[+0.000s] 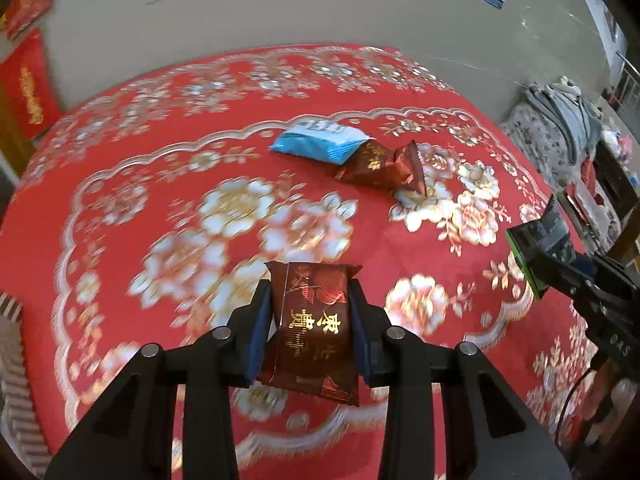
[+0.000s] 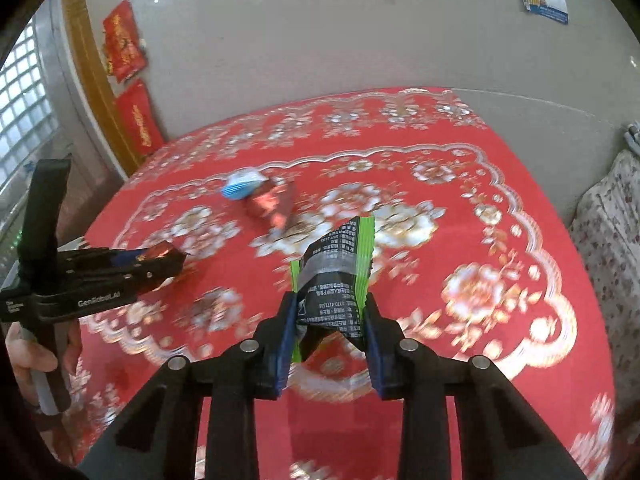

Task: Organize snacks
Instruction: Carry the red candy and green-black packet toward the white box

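My left gripper (image 1: 311,322) is shut on a dark red snack packet with gold lettering (image 1: 312,328), held above the red flowered tablecloth (image 1: 160,152). My right gripper (image 2: 330,322) is shut on a black and green snack packet (image 2: 334,280), also above the cloth. Further back on the table lie a blue packet (image 1: 316,142) and a second dark red packet (image 1: 384,166), touching each other. The right wrist view shows them blurred, the blue packet (image 2: 241,185) beside the red one (image 2: 272,202). The right gripper with its green packet (image 1: 536,248) shows at the right edge of the left wrist view.
The table stands against a grey wall (image 1: 240,8) with red paper decorations (image 2: 124,42) at the left. A flowered seat or bedding with clothes (image 1: 560,128) lies to the right of the table. A hand (image 2: 28,350) holds the left gripper's handle.
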### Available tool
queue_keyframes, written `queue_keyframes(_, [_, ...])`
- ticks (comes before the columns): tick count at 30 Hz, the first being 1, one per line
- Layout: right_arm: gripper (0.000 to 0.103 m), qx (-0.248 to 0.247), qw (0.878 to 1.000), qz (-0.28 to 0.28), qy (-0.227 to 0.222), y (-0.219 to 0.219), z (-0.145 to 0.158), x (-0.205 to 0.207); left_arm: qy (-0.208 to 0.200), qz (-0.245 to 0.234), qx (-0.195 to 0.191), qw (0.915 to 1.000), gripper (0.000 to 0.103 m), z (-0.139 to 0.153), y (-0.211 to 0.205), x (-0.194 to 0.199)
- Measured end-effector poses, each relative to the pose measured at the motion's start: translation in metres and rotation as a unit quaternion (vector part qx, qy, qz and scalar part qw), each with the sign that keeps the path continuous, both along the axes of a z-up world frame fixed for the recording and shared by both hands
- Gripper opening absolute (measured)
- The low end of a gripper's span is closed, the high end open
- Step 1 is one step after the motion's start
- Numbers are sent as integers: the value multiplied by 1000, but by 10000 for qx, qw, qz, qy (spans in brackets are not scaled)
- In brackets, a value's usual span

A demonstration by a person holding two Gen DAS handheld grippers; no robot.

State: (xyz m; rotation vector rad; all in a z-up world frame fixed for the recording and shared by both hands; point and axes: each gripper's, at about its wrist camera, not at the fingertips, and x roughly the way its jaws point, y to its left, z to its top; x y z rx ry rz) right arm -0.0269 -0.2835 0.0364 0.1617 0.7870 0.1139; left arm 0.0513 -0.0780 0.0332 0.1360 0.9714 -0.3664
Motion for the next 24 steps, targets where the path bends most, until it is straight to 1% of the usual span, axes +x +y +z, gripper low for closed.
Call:
queue_keyframes(3, [31,23,9999,84,-67,18,2,-12,-91,212,-19,9997,34,4,14,-16])
queue_keyframes(4, [31,79,9998,120,-100,25,3,-17,-129,286,31,9995,34,4,19,-24])
queue_keyframes(6, [31,227,9993,264,-108,40,2,-25,-173,385,4,9991,34,5,26,-34])
queue_keyframes(8, [31,261,9990,342,-155,52,3,-32,-241,488,-16,9985,34,7,34,-47])
queue_keyframes(11, [31,332,9981,487,-182,73,4,-42,-326,569,13,9978,34,9,42,-61])
queue_keyframes(15, [31,368,9973,591,-246,94,6,-53,-455,723,-49,9963,34,15,56,-79])
queue_keyframes(20, [31,416,9972,547,-300,111,8,-60,-577,941,-74,9939,34,18,73,-92])
queue_keyframes(24, [31,388,9978,447,-299,122,8,-61,-747,1090,-17,9912,34,20,83,-104])
